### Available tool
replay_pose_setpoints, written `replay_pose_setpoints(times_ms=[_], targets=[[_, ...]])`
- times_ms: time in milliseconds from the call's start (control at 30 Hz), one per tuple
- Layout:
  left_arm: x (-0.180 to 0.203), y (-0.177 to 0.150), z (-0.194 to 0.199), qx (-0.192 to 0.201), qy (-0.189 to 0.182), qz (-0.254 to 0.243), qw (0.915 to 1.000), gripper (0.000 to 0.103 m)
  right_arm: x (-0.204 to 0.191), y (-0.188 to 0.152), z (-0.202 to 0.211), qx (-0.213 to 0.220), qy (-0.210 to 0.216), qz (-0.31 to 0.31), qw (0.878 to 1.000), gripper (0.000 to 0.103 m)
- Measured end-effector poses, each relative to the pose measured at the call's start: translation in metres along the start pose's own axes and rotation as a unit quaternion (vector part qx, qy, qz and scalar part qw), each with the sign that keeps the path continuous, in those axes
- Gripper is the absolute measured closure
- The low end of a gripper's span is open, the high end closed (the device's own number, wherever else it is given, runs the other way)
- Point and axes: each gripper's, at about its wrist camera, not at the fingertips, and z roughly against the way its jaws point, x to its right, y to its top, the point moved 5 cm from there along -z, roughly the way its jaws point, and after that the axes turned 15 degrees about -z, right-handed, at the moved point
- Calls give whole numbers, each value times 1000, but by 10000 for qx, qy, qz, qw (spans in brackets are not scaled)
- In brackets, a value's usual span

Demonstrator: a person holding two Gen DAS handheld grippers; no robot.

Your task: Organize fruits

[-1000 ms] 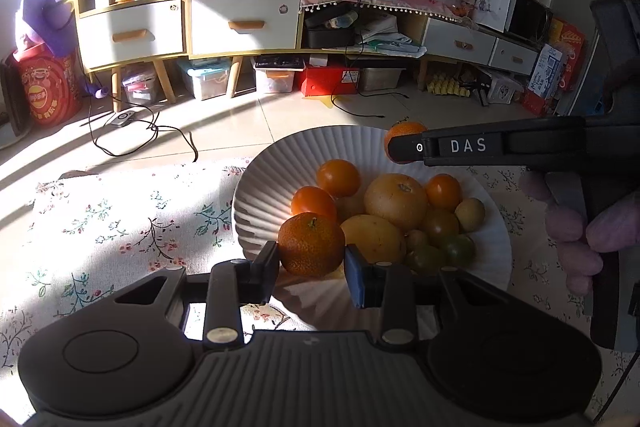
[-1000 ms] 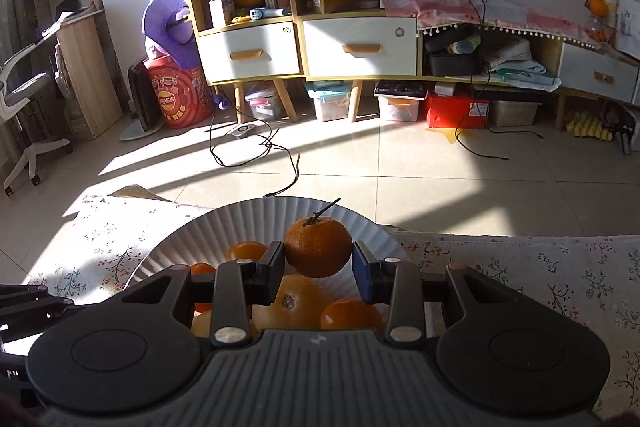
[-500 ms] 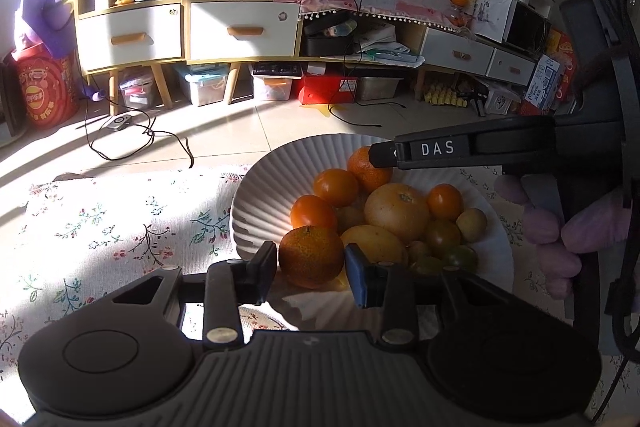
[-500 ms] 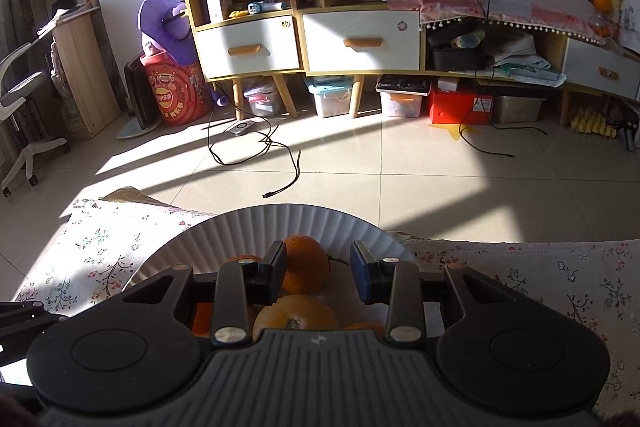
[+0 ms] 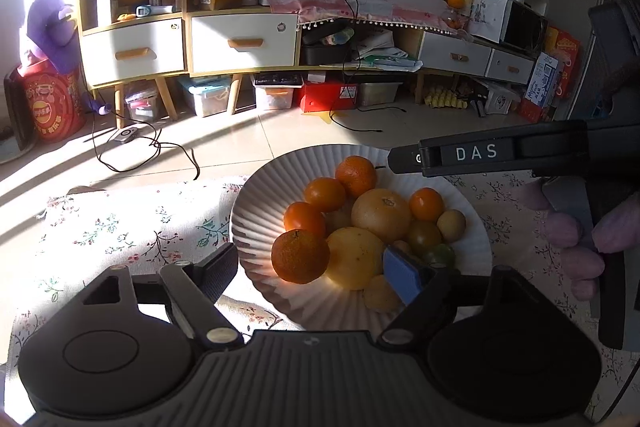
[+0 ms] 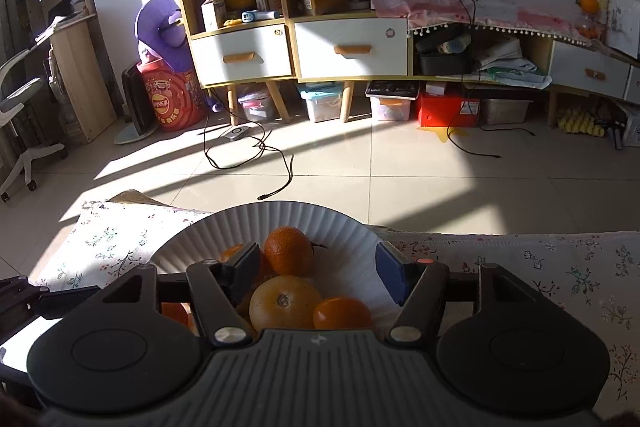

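Left wrist view: the left tongs (image 5: 316, 269) are seen spread wide, their jaws having just been opening, and a rough-skinned mandarin (image 5: 300, 256) sits freed between them at the near left edge of the white ribbed plate (image 5: 472, 239), touching neither pad. To its right, a pile of fruit (image 5: 380, 215) fills the plate on the floral-clothed worktop (image 5: 132, 227). At the right, a hand (image 5: 576, 239) is wrapped around the other tool. Right wrist view: the right tongs (image 6: 318, 269) also stand parted, jaws just opened, and a stemmed mandarin (image 6: 288, 250) rests loose on the pile between them.
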Motion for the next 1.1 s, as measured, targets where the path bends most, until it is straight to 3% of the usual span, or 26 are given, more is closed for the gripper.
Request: replay_pose_setpoints(times_ms=[400, 867, 1100], targets=[[9, -22, 31, -297, 339, 71, 9990, 9, 19, -13, 45, 51, -148, -188, 9997, 22], [28, -56, 69, -855, 557, 383, 9940, 8, 22, -58, 93, -191, -522, 60, 9984, 14], [34, -64, 90, -1004, 785, 820, 9885, 8, 17, -74, 116, -186, -739, 101, 9970, 4]])
